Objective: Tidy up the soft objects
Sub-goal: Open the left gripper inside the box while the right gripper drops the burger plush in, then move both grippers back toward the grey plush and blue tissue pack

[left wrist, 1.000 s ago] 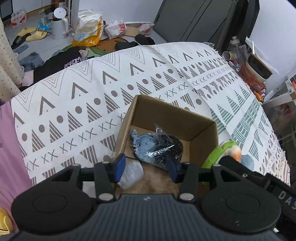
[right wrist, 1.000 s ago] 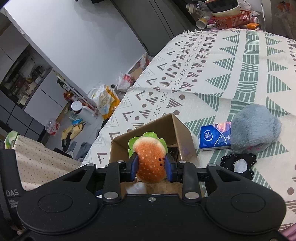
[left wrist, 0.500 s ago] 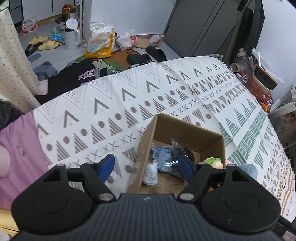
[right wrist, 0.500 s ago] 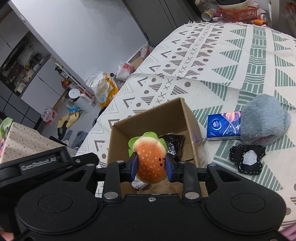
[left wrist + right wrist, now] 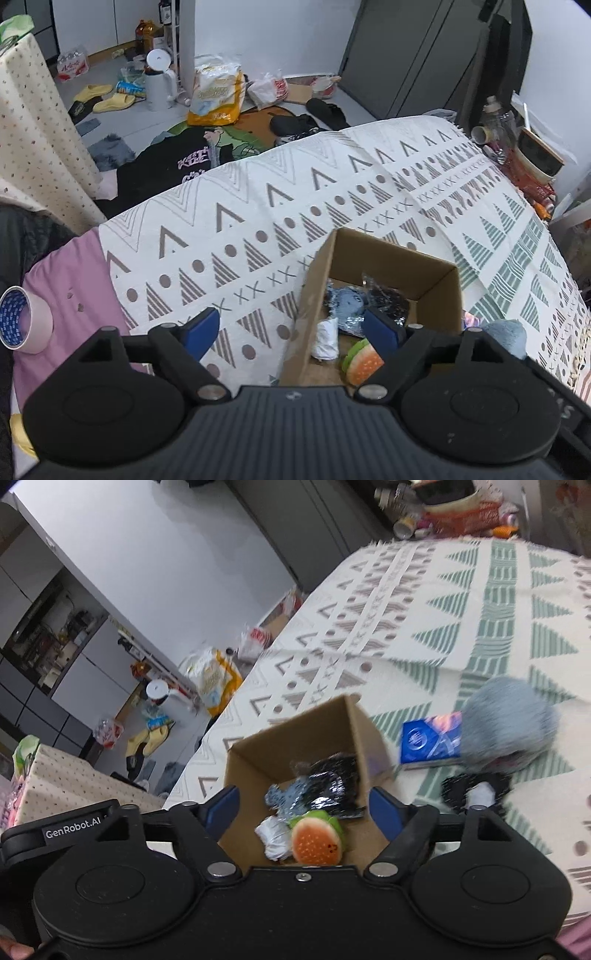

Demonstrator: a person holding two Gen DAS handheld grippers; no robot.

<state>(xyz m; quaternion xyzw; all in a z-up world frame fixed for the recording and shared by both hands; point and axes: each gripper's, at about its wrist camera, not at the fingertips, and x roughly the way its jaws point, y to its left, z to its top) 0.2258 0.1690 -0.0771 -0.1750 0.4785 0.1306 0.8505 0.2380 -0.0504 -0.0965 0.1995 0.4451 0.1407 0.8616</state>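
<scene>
My right gripper [image 5: 306, 808] hangs over the cardboard box [image 5: 364, 725] with its jaws spread wide and empty — the plush burger [image 5: 316, 843] lies inside, beside a white bundle [image 5: 273, 836] (shiny dark packets behind). My left gripper [image 5: 291, 332] is likewise wide apart, holding nothing, straddling the box's near wall.

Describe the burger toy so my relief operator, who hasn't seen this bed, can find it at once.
Find the open cardboard box on the patterned bedspread. Look at the box floor nearest the right claw, beside a crumpled white bundle. The burger plush is the only orange thing there: a round speckled bun with a green lettuce frill, unlike the shiny dark packets behind it.
</scene>
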